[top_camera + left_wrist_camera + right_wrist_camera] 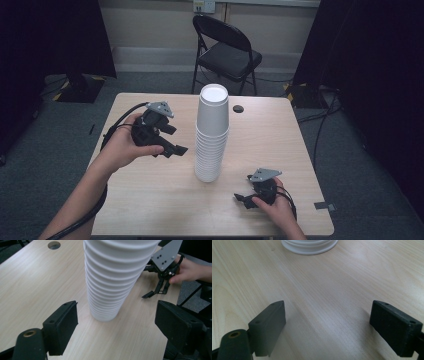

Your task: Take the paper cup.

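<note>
- Tall stack of white ribbed paper cups [212,135]: nested, upside down, upright at the centre of the light wooden tabletop [150,210].
- Left claw [172,146]: released, jaws wide, just beside the stack.
- Right claw [243,199]: released, low, near the stack's base.

A light wooden table [150,210] stands on grey carpet [50,150]. Near the table's far edge is a small round cable hole [238,108]. Beyond the table, a black folding chair [225,50] stands before a pale wall [150,25].
</note>
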Tool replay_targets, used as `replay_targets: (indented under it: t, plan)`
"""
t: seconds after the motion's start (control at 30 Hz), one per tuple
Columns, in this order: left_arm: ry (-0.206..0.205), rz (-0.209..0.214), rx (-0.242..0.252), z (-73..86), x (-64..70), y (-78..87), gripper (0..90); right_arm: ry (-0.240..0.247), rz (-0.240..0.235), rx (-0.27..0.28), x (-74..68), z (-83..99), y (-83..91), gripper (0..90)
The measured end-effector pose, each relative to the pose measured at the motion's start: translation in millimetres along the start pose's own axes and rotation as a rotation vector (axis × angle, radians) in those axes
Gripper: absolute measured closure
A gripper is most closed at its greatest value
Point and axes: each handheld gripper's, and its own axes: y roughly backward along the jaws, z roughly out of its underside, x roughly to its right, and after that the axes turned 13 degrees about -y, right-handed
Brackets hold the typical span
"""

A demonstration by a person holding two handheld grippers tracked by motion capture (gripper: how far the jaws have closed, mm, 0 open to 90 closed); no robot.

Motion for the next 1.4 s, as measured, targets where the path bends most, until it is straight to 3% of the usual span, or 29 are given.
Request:
replay_targets:
  t: [0.17,0.57,0.7,0.8,0.87,0.93,0.97,1.03,1.13,1.17,1.4]
  plan:
    - [-0.022,0.004,-0.016,-13.2,-2.0,2.3,18.3,-0.002,0.0,0.0,-0.1,-0.1,0.0,13.0]
    - [-0.022,-0.03,0.017,-27.3,-7.9,9.1,17.9,-0.006,0.003,-0.001,-0.6,-0.6,-0.3,13.3]
    - [-0.028,-0.044,0.007,-26.7,-8.8,8.5,17.5,-0.05,-0.048,-0.001,-0.9,-6.3,0.4,14.1]
    - [-0.02,-0.044,0.031,-26.2,-10.5,8.1,17.5,-0.017,-0.055,-0.005,-3.2,-14.0,4.3,14.0]
    - [-0.022,-0.048,0.037,-21.2,-9.1,3.0,17.5,0.018,-0.115,-0.001,-8.0,-34.7,18.0,13.9]
    - [-0.016,-0.038,0.03,-15.3,-9.0,-3.0,17.5,0.061,-0.126,-0.003,-12.9,-52.9,30.7,14.0]
    - [-0.016,-0.038,0.03,-15.3,-9.0,-3.0,17.5,0.061,-0.126,-0.003,-12.9,-52.9,30.7,14.0]
    - [-0.015,-0.031,0.024,-8.2,-7.7,-10.6,17.5,0.104,-0.147,-0.013,-19.3,-80.3,48.8,14.0]
    - [-0.02,-0.03,0.017,-5.8,-7.4,-13.0,17.6,0.102,-0.171,-0.014,-20.9,-94.6,57.8,14.2]
    - [-0.023,-0.039,0.017,-4.7,-6.5,-14.4,17.6,0.105,-0.205,-0.005,-21.3,-111.0,68.4,14.3]
    - [-0.017,-0.04,0.027,-5.2,-2.7,-20.7,17.6,0.148,-0.219,0.02,-24.9,-153.2,97.1,14.4]
